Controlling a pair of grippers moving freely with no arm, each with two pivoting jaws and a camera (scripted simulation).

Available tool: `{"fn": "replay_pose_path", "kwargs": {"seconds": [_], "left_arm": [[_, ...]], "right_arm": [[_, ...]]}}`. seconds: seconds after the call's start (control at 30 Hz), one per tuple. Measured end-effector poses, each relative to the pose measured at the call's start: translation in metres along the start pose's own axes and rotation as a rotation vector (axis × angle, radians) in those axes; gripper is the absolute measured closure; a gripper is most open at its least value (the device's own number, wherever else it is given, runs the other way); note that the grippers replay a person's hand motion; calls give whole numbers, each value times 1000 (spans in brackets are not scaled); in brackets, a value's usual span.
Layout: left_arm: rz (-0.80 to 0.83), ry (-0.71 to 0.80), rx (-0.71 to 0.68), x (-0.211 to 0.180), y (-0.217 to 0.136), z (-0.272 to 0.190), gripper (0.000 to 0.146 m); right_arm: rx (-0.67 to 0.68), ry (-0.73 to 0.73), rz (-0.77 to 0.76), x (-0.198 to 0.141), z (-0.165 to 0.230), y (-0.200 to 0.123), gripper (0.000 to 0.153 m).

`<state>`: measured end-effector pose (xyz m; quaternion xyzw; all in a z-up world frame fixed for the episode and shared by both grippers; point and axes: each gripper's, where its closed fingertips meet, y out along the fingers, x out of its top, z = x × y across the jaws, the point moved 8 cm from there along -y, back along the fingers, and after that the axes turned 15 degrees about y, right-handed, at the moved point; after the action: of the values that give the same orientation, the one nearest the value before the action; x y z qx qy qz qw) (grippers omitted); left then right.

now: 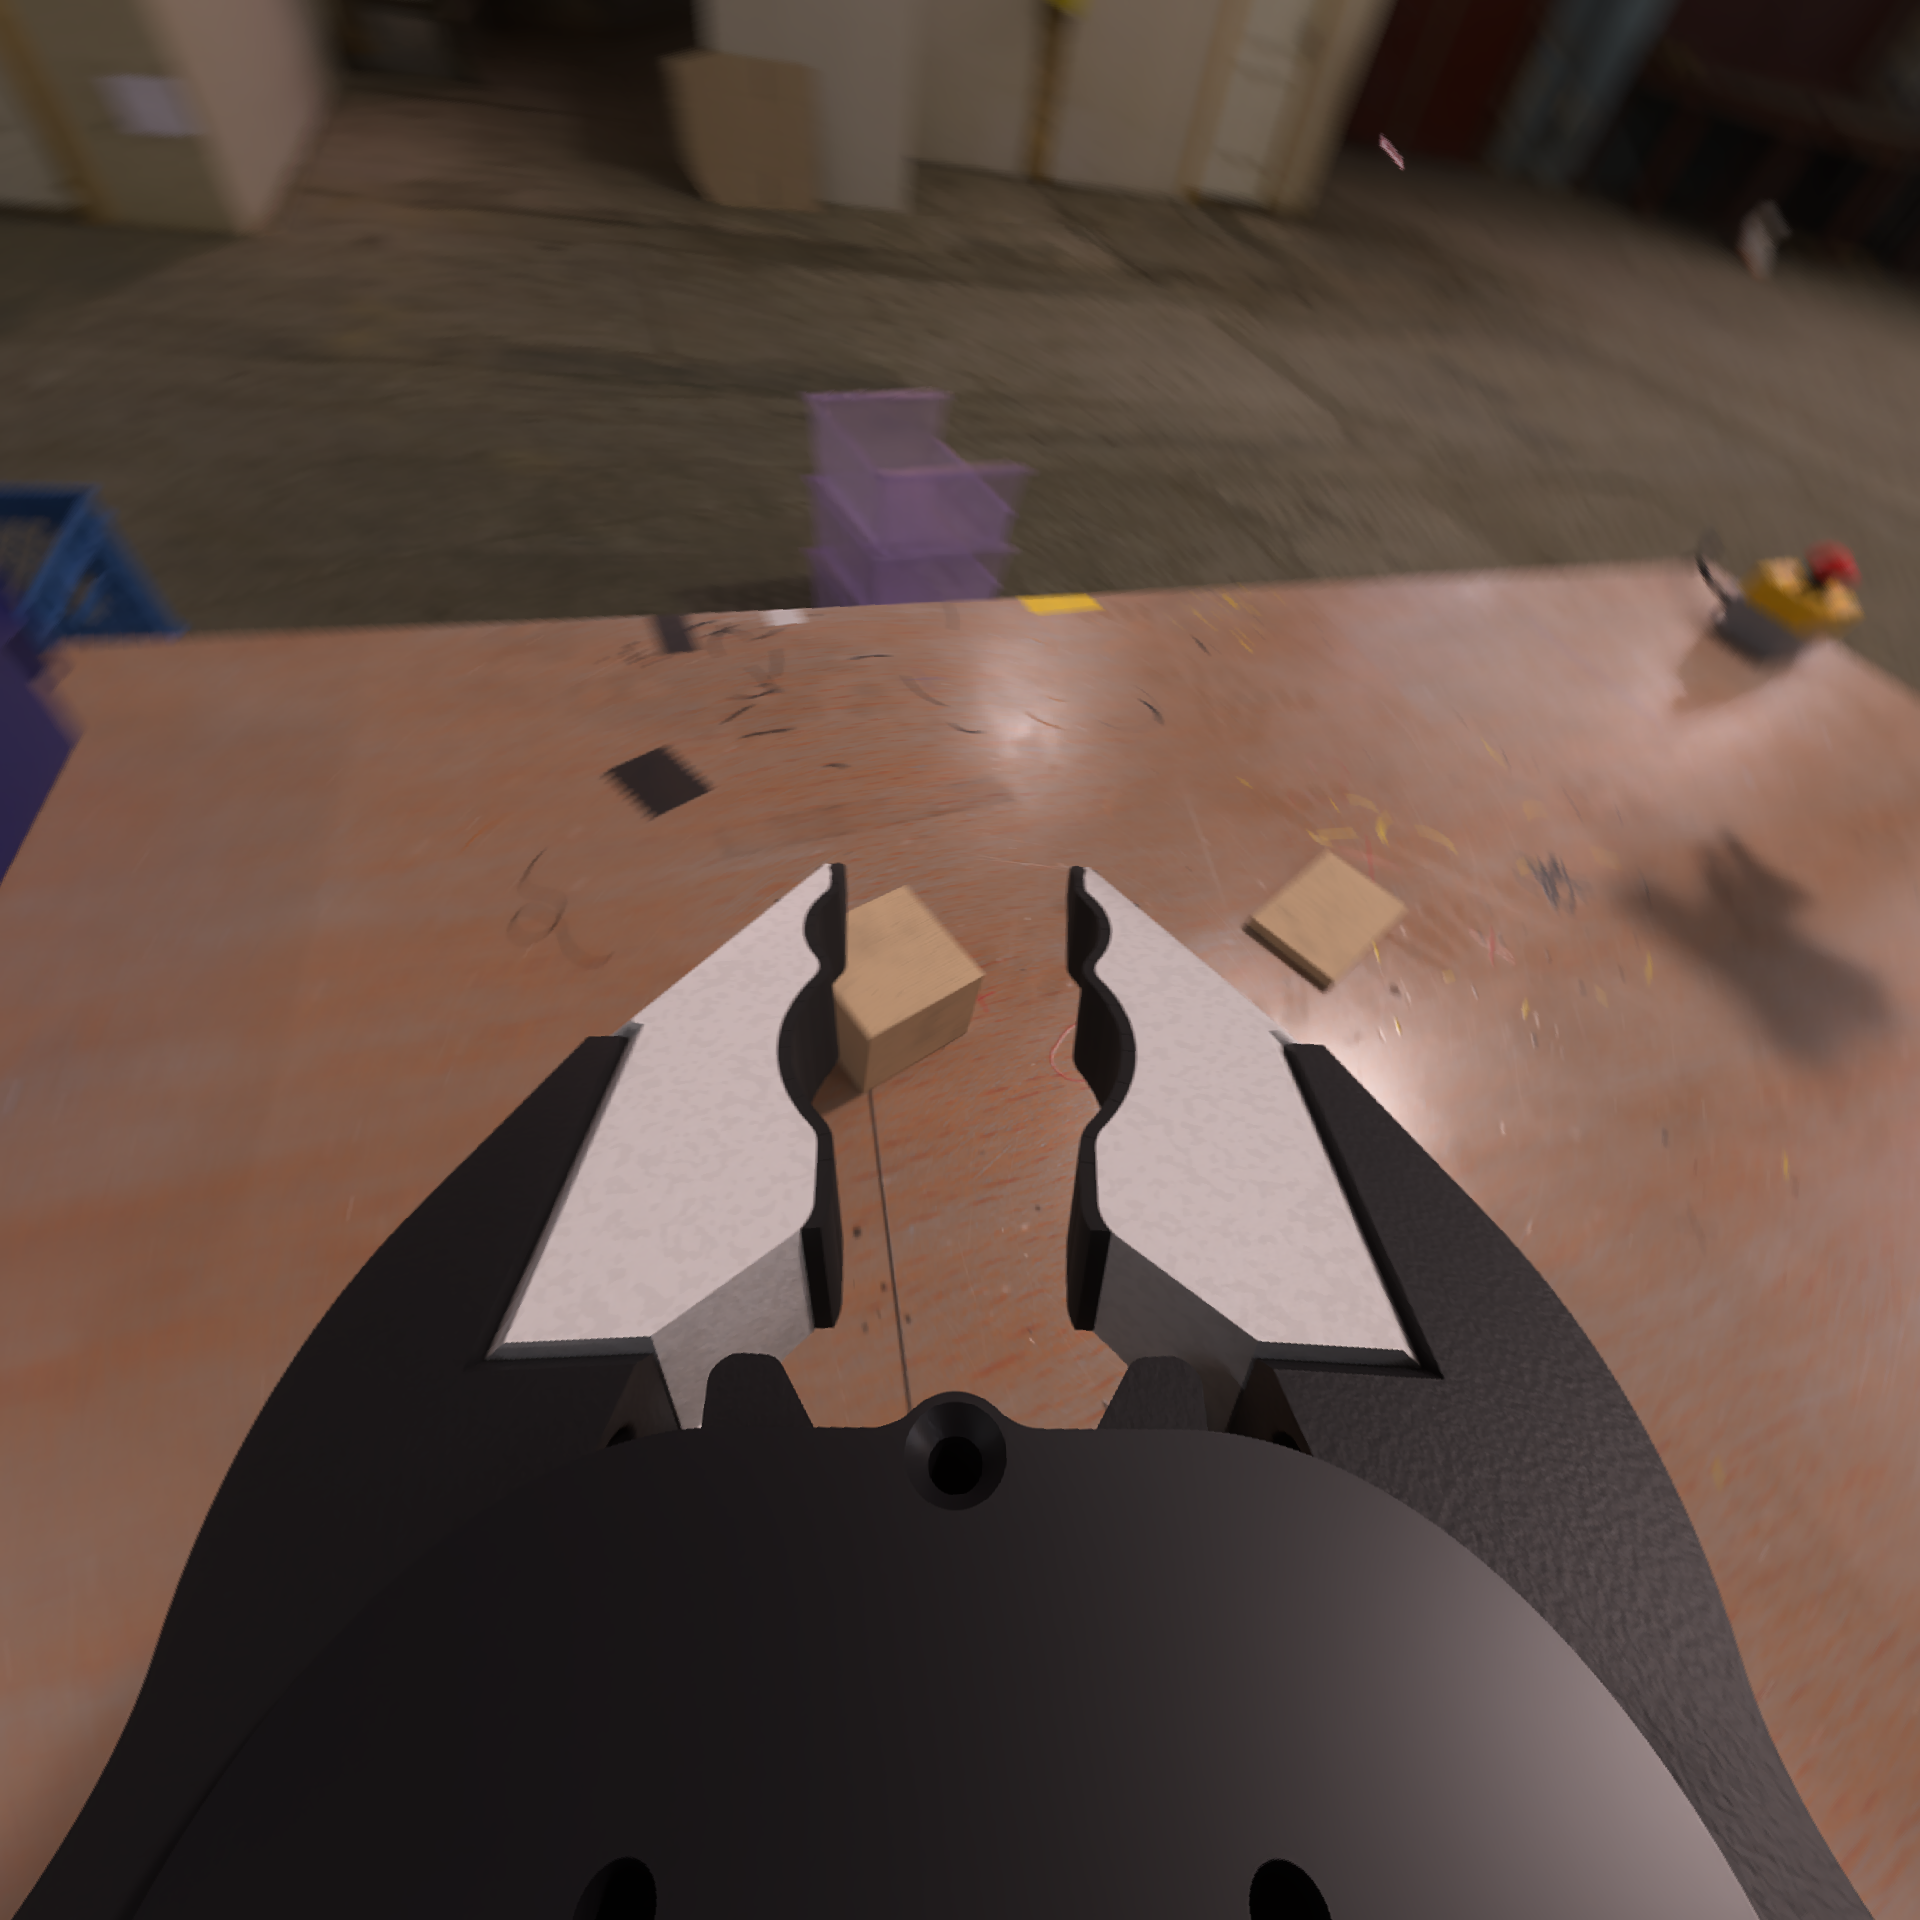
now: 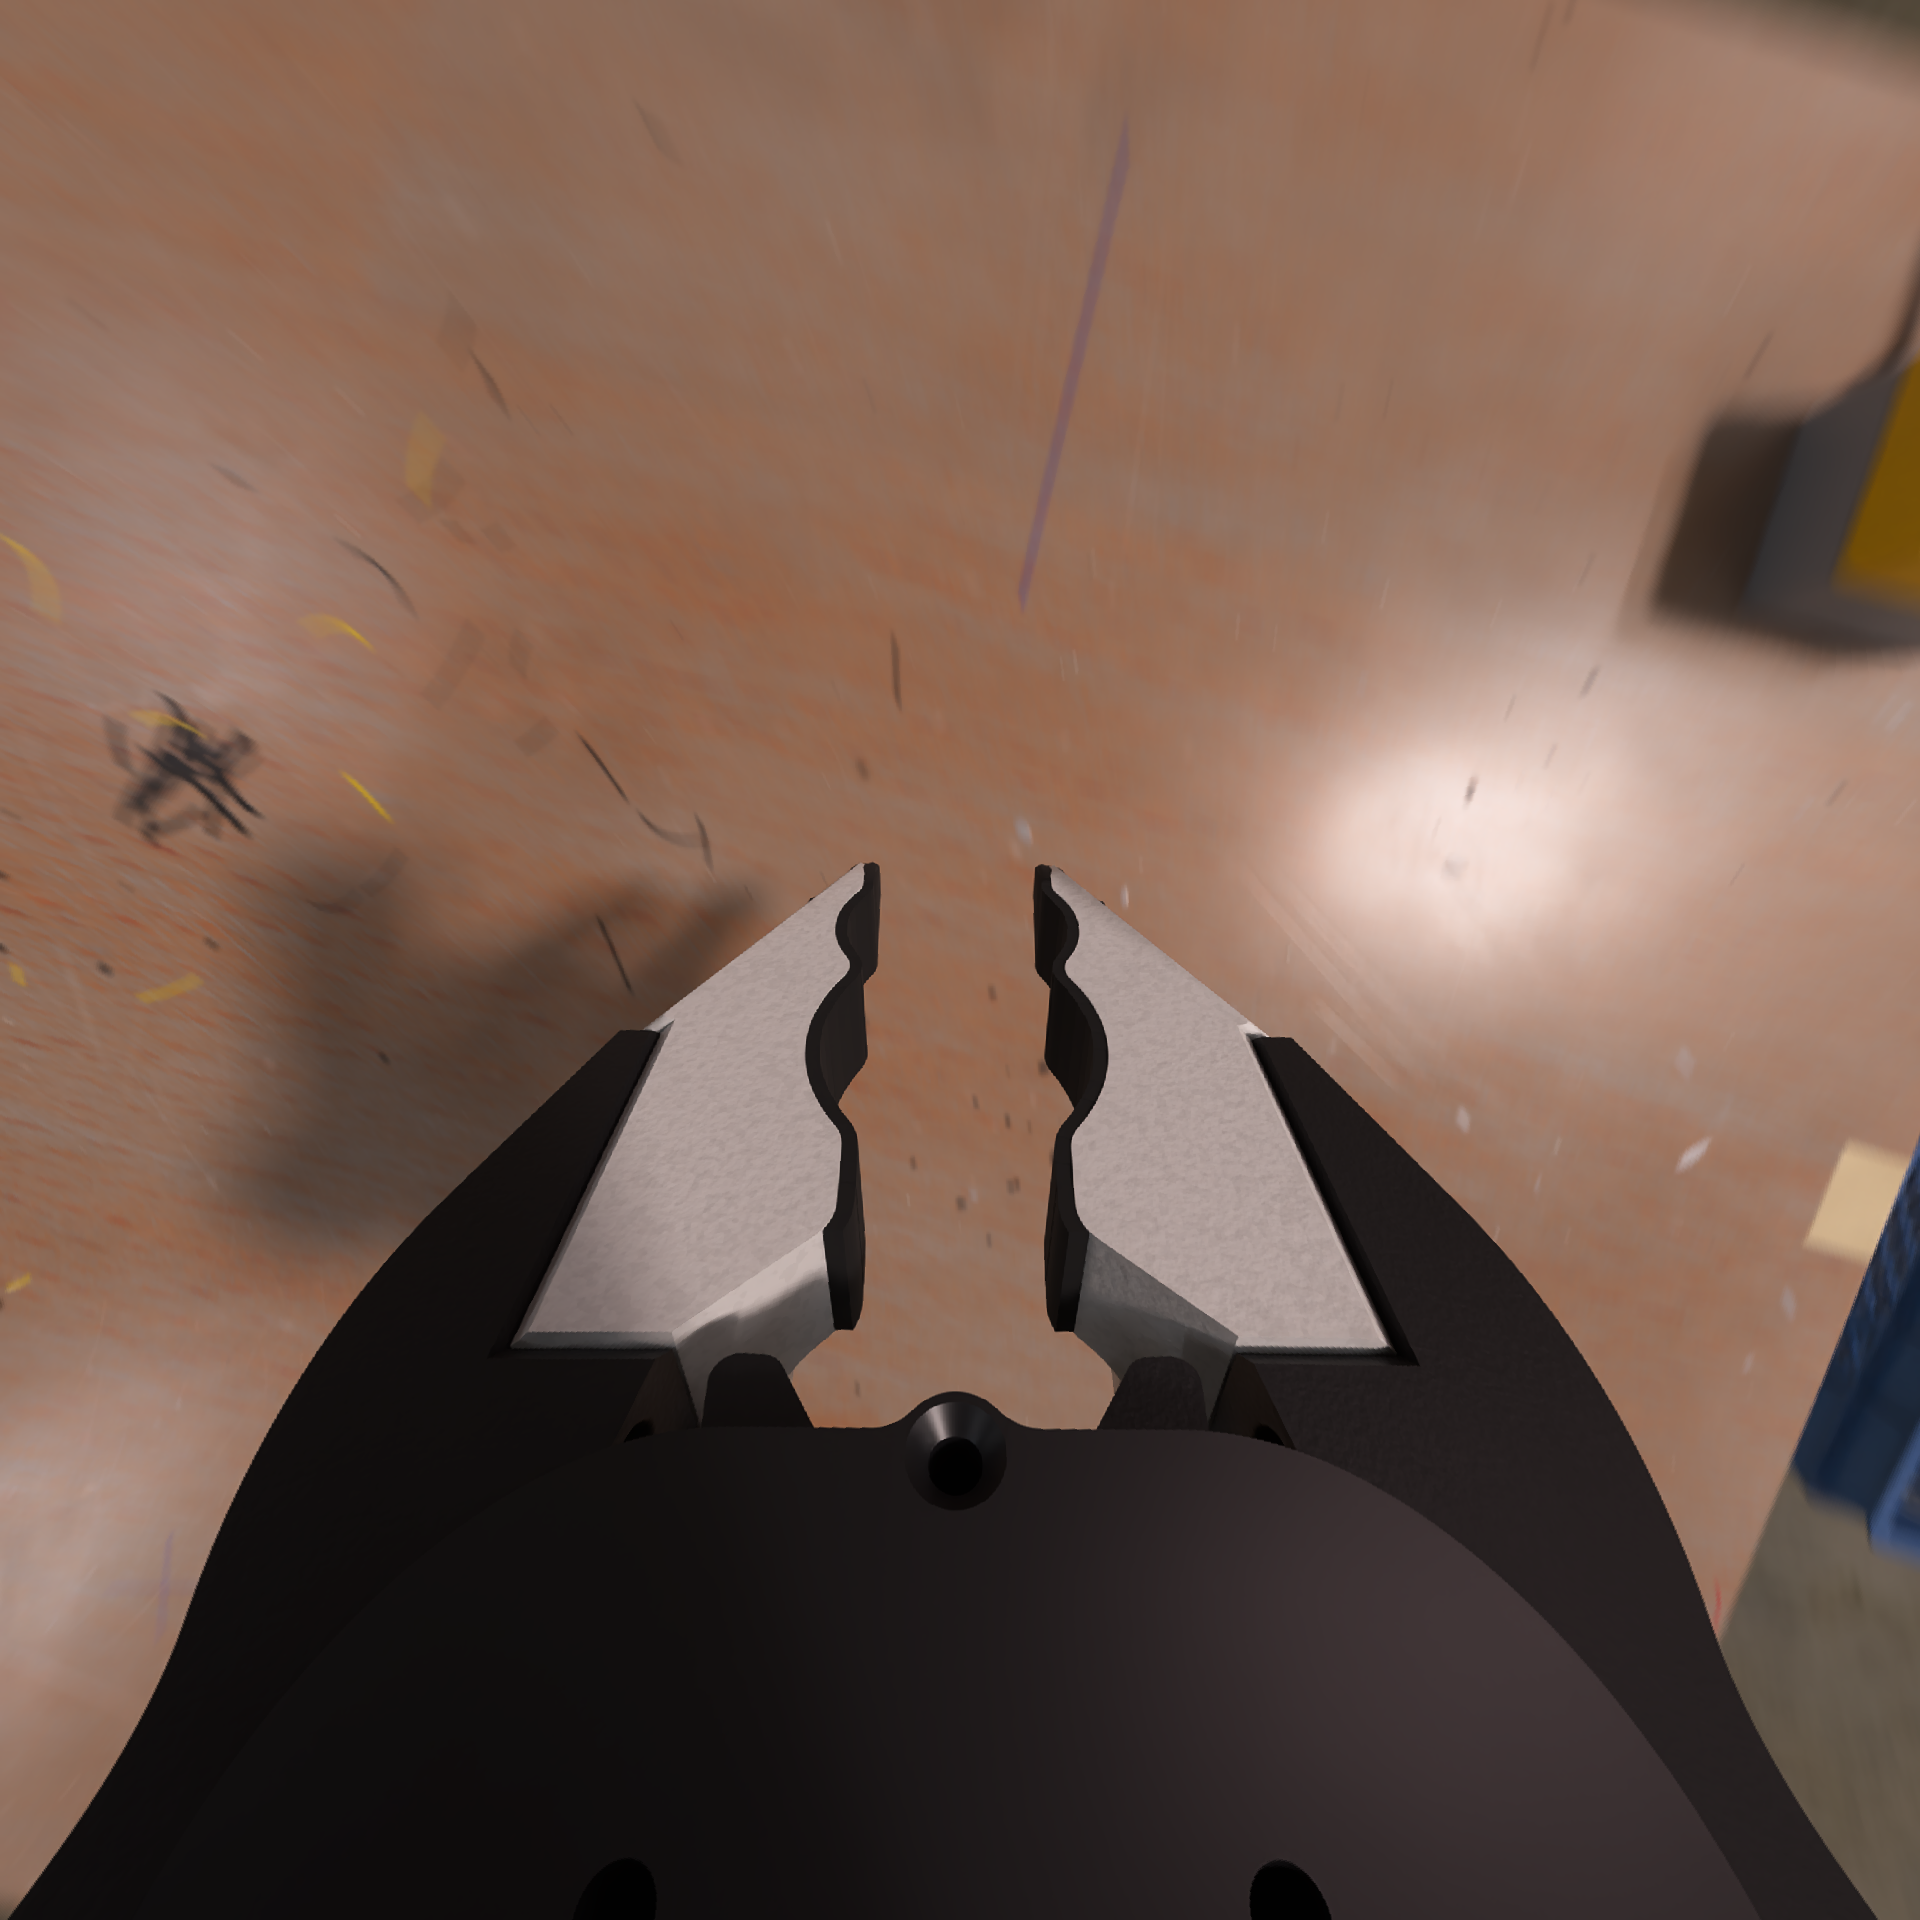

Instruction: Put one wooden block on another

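Observation:
In the left wrist view a light wooden cube (image 1: 906, 987) stands on the reddish table (image 1: 312, 935), just beyond my left gripper (image 1: 956, 883), partly hidden behind the left finger (image 1: 727, 1091). The gripper is open and empty, above the table. A flat, thin wooden block (image 1: 1325, 916) lies on the table to the right of the cube, well apart from it. In the right wrist view my right gripper (image 2: 956, 883) is open and empty above bare table (image 2: 727, 416). Neither block shows in that view.
A yellow box with a red button (image 1: 1792, 608) sits at the table's far right corner and shows blurred in the right wrist view (image 2: 1829, 520). Purple stacked bins (image 1: 904, 499) stand on the floor beyond the far edge. A blue crate (image 1: 62, 566) is at the left, and one (image 2: 1870, 1403) at the right edge.

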<state>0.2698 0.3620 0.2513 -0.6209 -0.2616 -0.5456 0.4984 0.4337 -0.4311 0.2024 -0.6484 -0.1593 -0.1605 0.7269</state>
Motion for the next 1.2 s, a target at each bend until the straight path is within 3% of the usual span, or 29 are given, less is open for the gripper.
{"fn": "replay_pose_path", "kwargs": {"seconds": [0.13,0.23,0.33,0.5,0.7,0.87,1.03,1.13,1.2], "left_arm": [[158,237,-213,22,67,-6,73],[221,270,-359,18,113,6,74],[329,374,-415,4,144,16,72],[538,524,-561,-24,176,17,68],[767,619,-670,-56,197,21,63],[887,720,-725,-70,204,17,60],[980,842,-727,-84,211,10,60],[972,850,-719,-86,213,10,73],[973,845,-705,-85,214,11,73]], "right_arm": [[234,-118,-419,14,51,-53,116],[446,-182,-761,13,94,-88,105],[532,-204,-932,9,121,-108,97],[498,-261,-1030,9,132,-122,93],[617,-230,-1084,17,131,-126,93],[716,-183,-1139,10,125,-112,93],[697,-163,-1116,13,121,-105,94],[663,-175,-1083,14,120,-100,94],[632,-191,-1064,14,121,-98,94]]}}
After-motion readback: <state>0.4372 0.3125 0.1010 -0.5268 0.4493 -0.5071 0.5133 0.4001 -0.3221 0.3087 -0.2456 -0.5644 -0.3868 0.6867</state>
